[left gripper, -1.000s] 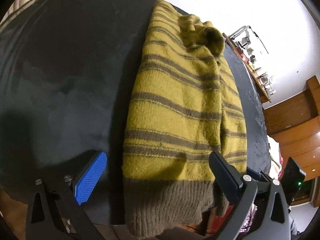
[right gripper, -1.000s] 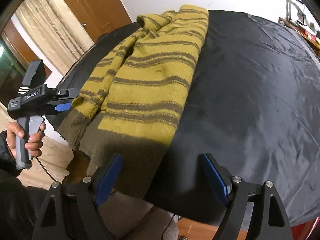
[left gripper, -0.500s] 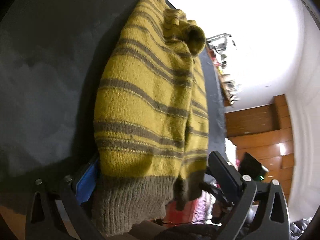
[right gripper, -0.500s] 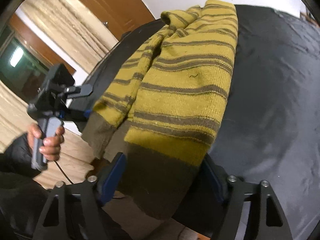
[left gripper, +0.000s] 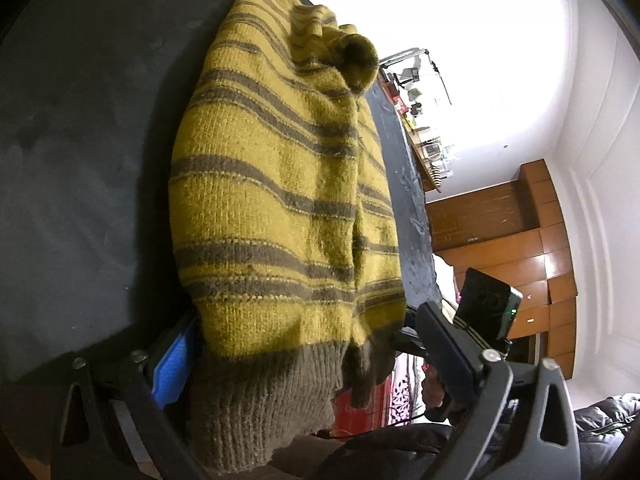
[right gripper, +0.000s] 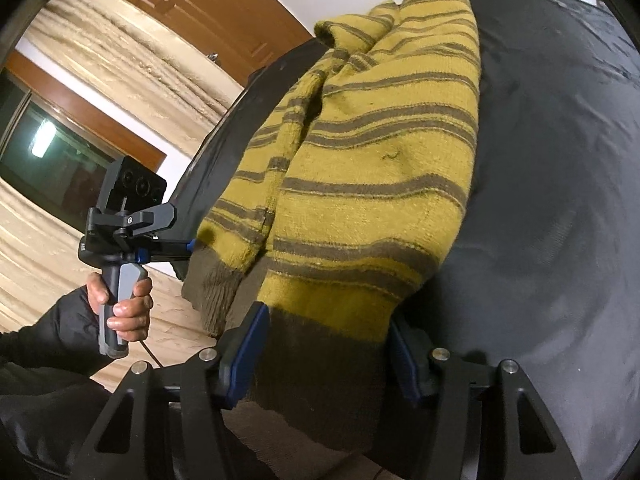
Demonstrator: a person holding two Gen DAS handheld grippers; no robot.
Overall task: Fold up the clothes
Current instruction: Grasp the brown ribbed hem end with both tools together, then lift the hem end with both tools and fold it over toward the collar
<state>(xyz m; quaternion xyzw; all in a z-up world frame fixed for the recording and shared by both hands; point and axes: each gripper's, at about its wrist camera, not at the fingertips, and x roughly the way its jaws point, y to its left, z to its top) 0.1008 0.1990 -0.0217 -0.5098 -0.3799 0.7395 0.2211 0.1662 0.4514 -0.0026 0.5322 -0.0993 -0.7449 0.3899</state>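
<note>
In the left wrist view, the yellow striped sweater [left gripper: 276, 184] lies lengthwise on the black table [left gripper: 80, 160], already doubled into a long narrow shape, and its brown hem [left gripper: 256, 400] hangs over the table edge straight in front of the left gripper [left gripper: 312, 364]. The fingers stand wide apart on both sides of the hem, the blue pad [left gripper: 174, 364] half hidden behind the knit, so this gripper is released and only brackets the cloth. Beyond its right finger, the other tool shows close by. In the right wrist view, the right gripper [right gripper: 324, 352] is at the other corner of the same hem [right gripper: 320, 376]; its two blue pads [right gripper: 246, 356] sit just beside the cloth on each side and seem to touch it, but the jaws look too wide for a real pinch, so I judge it released too. To its left, a hand [right gripper: 120, 300] holds the handle of the left tool. In my judgement the step in hand is taking the hem at two corners. The next move calls for both grippers to close firmly on all layers of the thick knit, and then probably to carry the hem up towards the collar [right gripper: 340, 32], which lies farthest from both grippers.
</note>
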